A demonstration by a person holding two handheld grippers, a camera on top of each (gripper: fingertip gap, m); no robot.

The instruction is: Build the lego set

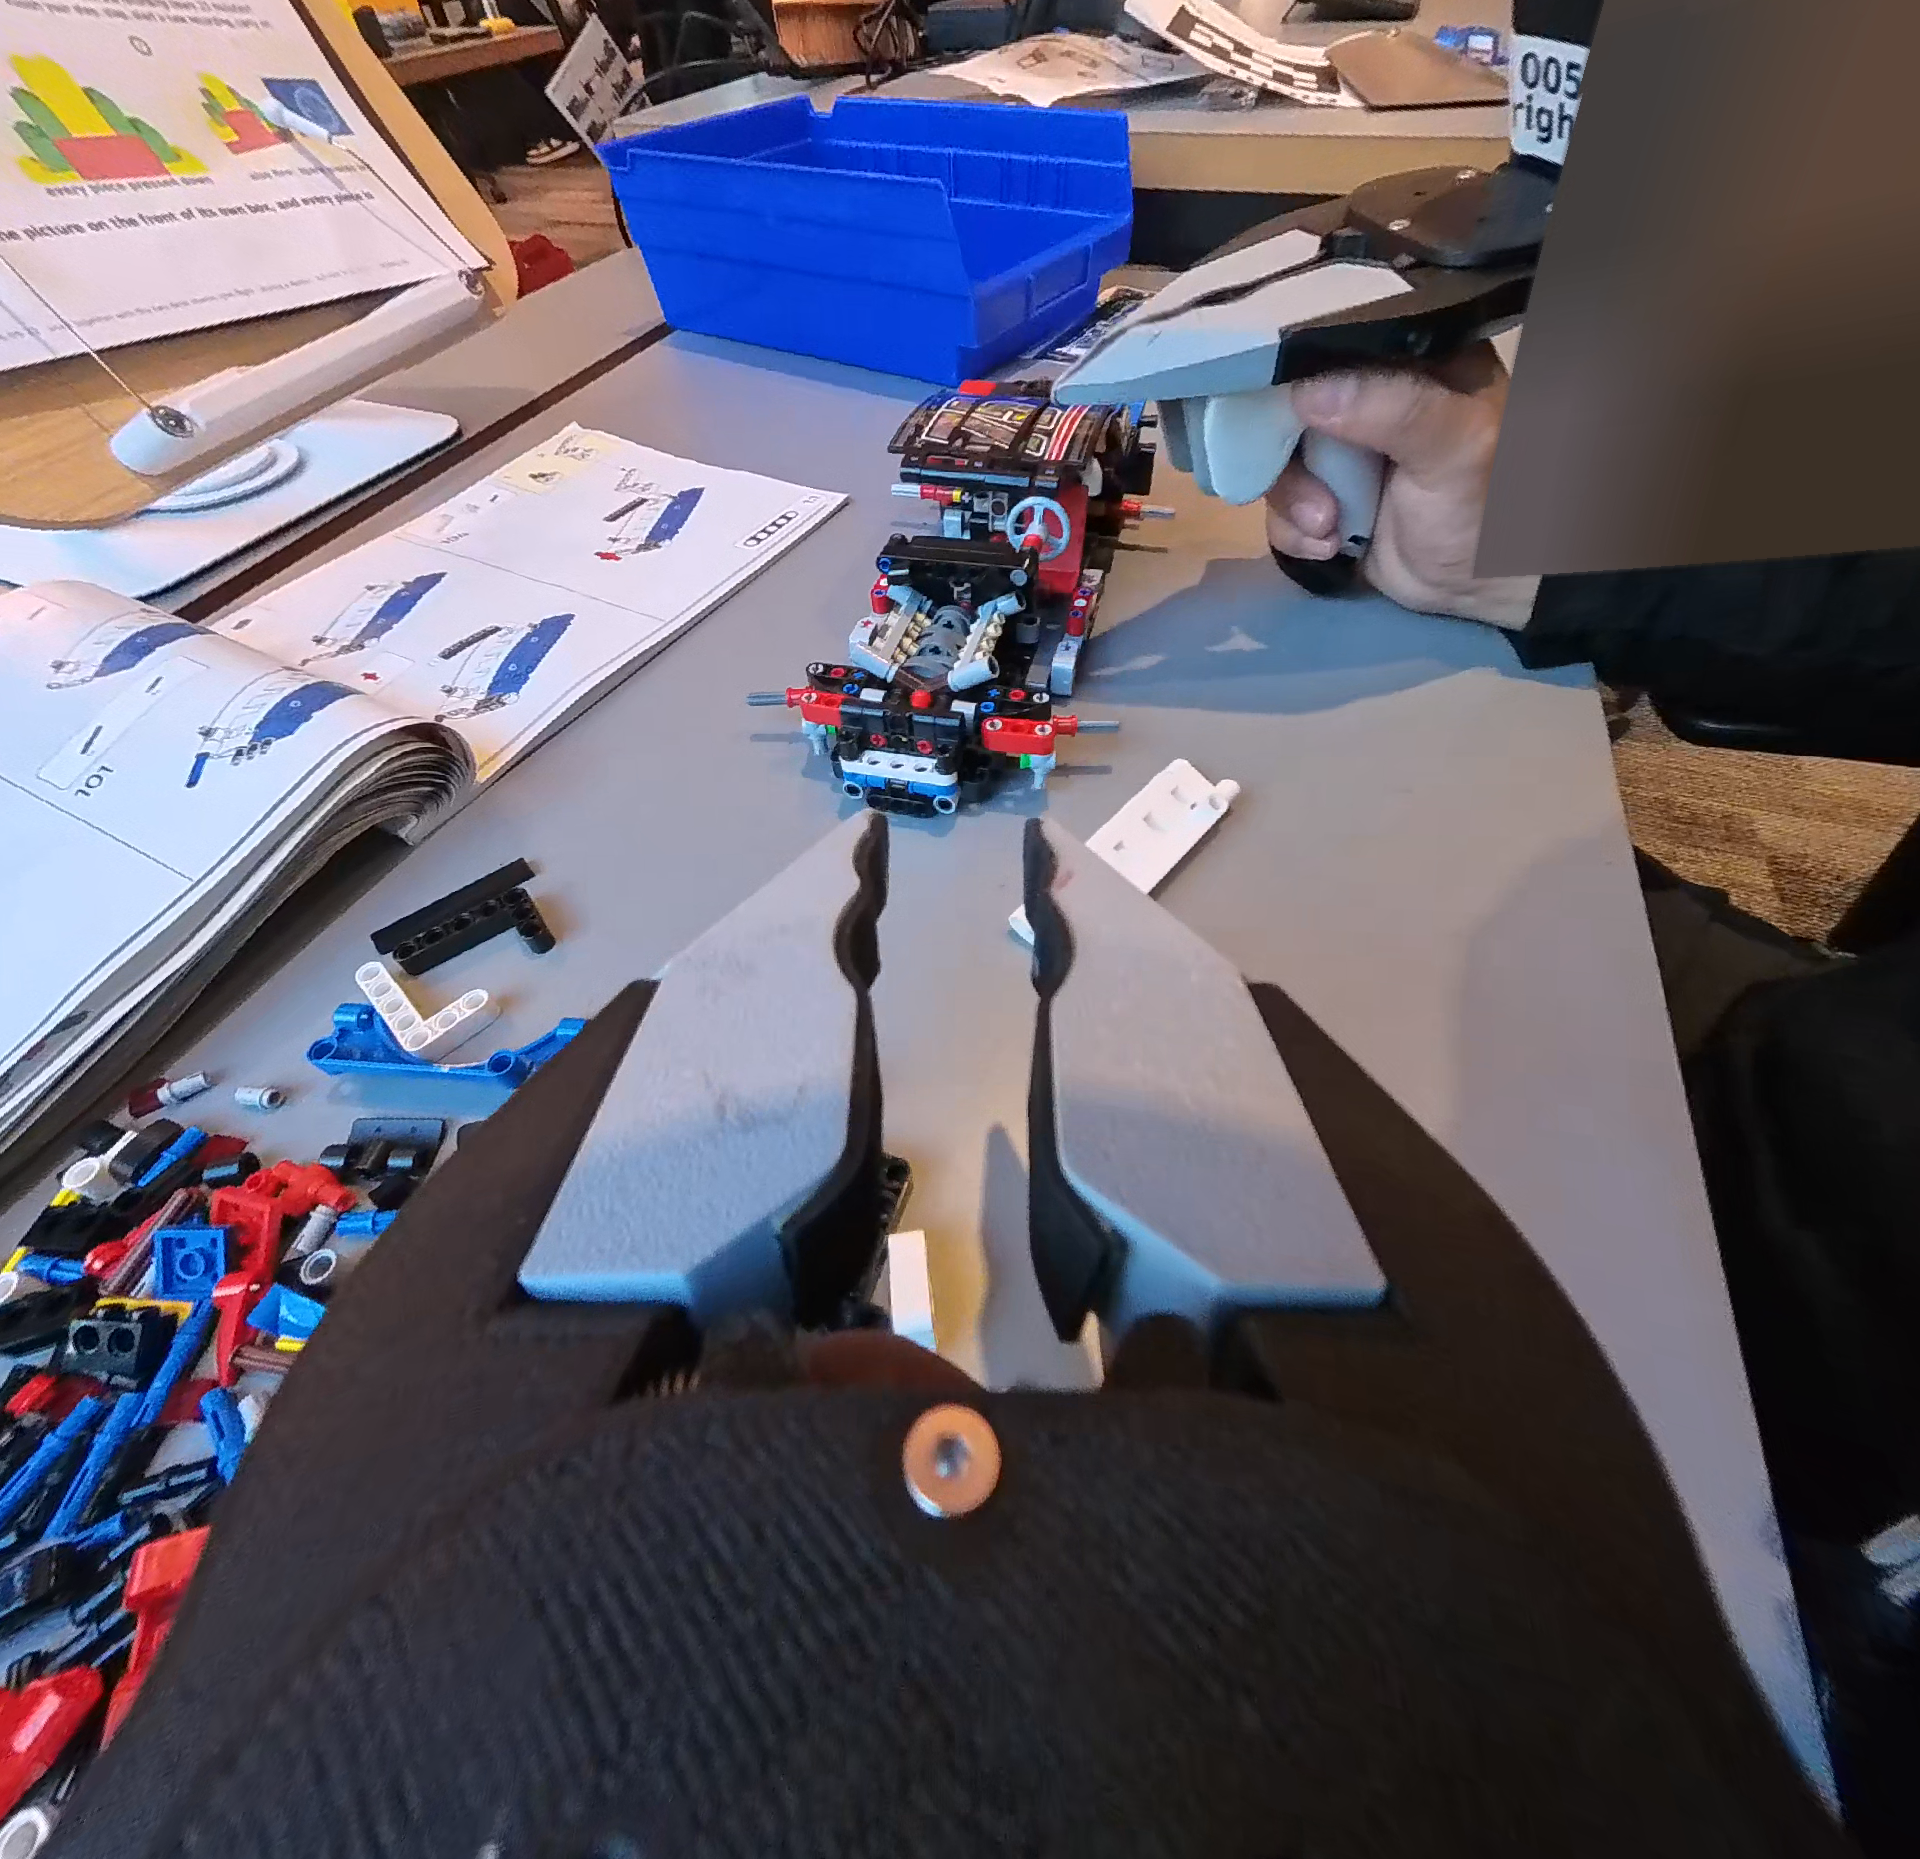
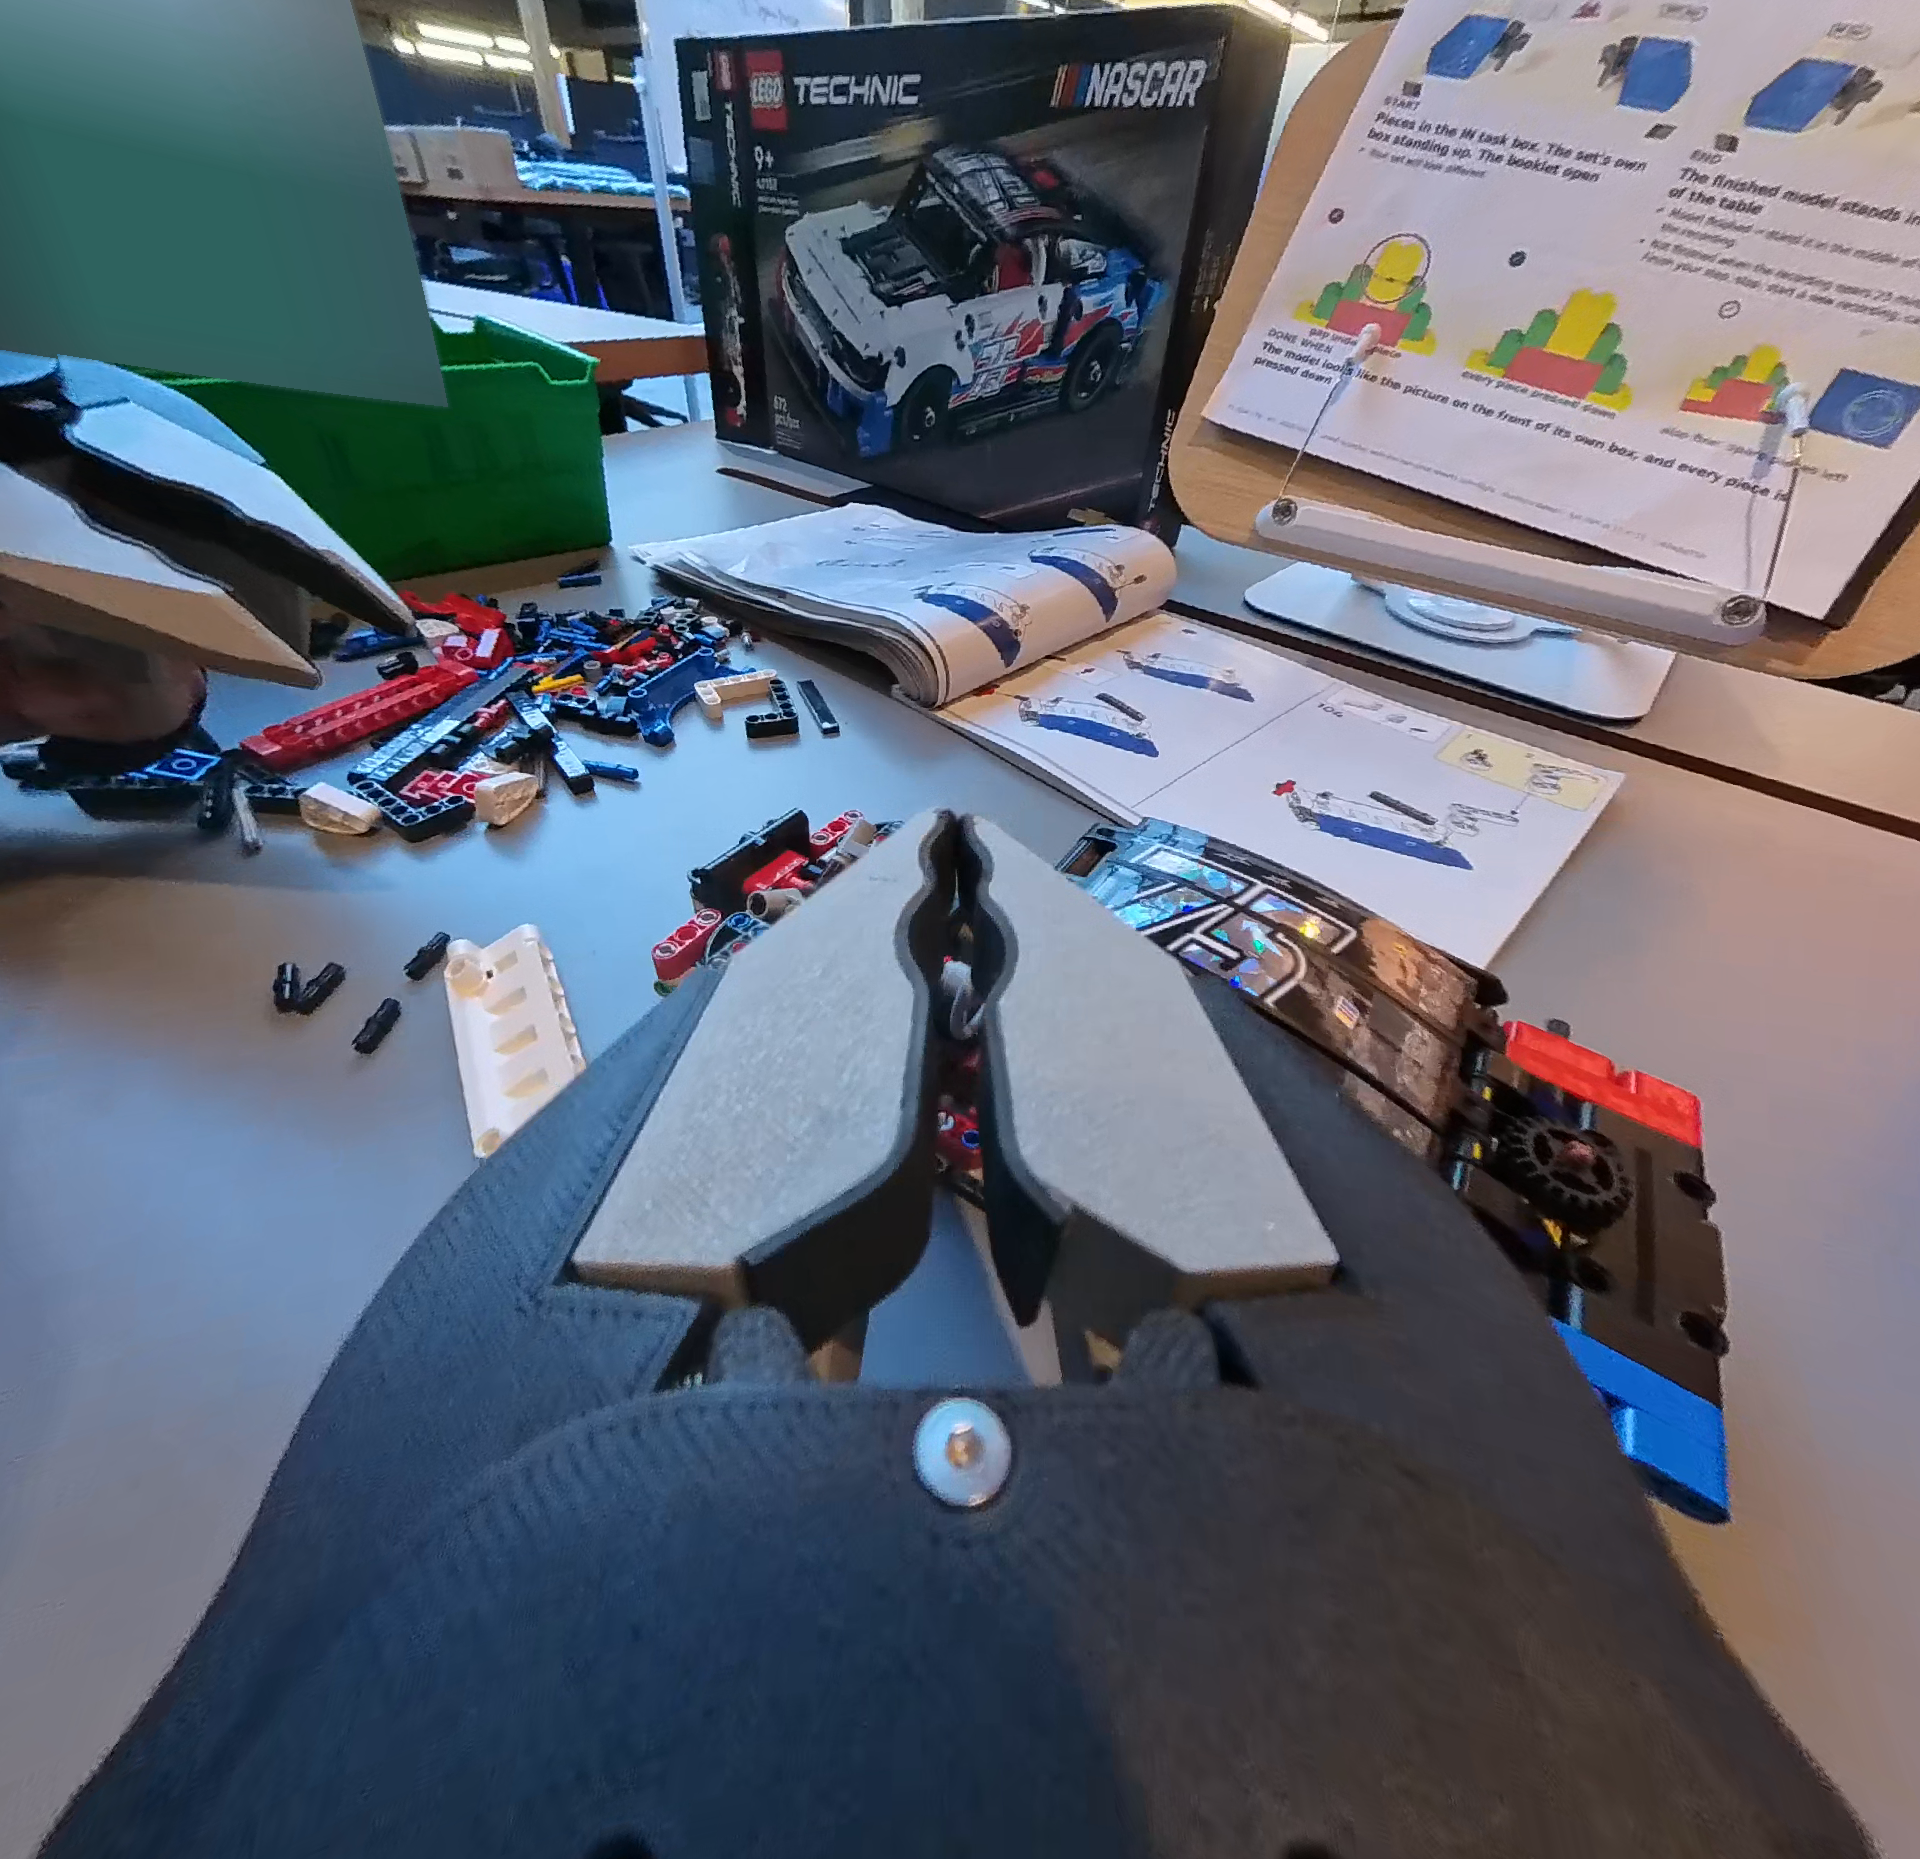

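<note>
My left wrist camera looks along my parted left gripper [image 1: 956, 843] across the grey table [image 1: 1351, 874], low and close, toward its far edge. My right wrist camera rides just above the half-built black, red and blue lego car [image 2: 1455, 1030], facing the table's opposite side. Both views share that car [image 1: 966, 604] and the open paper instruction booklet [image 1: 312, 666].

On the table [image 1: 1351, 978] the part-built car [image 1: 977, 625] sits centrally, the open booklet [image 1: 312, 687] to its left, the loose parts pile [image 1: 156, 1290] in front of the booklet, a bin [image 1: 883, 220] behind the car, and a flat panel [image 1: 1164, 822] just right of its near end.
</note>
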